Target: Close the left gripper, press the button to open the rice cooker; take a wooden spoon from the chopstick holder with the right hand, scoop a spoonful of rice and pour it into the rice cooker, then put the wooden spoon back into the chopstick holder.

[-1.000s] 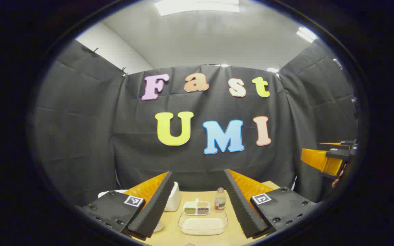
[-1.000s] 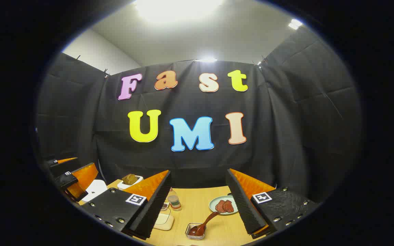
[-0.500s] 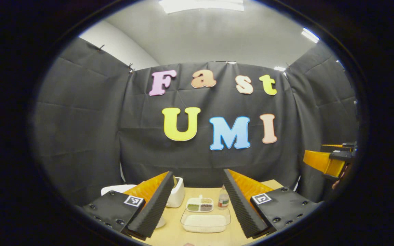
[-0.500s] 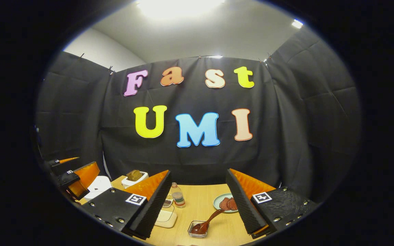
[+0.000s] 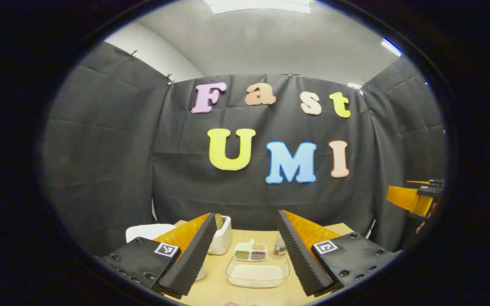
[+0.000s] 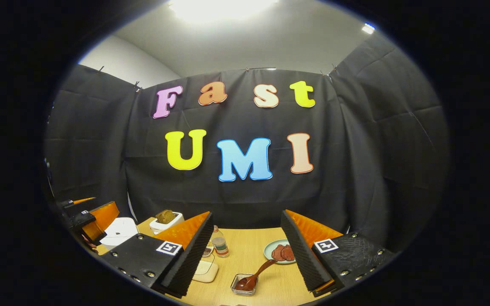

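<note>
On the desk (image 6: 245,246) below you, everything the task needs sits untouched, and both sets of tongs hang above it with their jaws spread wide and nothing held. Your left tongs (image 5: 245,255) have to be closed before you press the button, and that is the first trap: go down with the jaws apart as they are and you straddle the button instead of pushing it, or catch the lid edge. The rice cooker (image 6: 119,231), white and shut, stands at the left end of the desk, off to the left of where the left tongs point, so you could drift onto the toaster (image 5: 221,233) just beside it. Your right tongs (image 6: 245,259) look down on the wooden spoon (image 6: 255,276), which leans tilted out of a small clear holder (image 6: 241,284) near the front edge. The holder looks light, so a grip taken too low may drag or tip it. A plate of meat (image 6: 280,251) and a bottle (image 6: 218,246) stand close by and could be knocked on the way across. The rice tray (image 5: 257,274) is shallow, so scooping hard may push it or spill grains.
</note>
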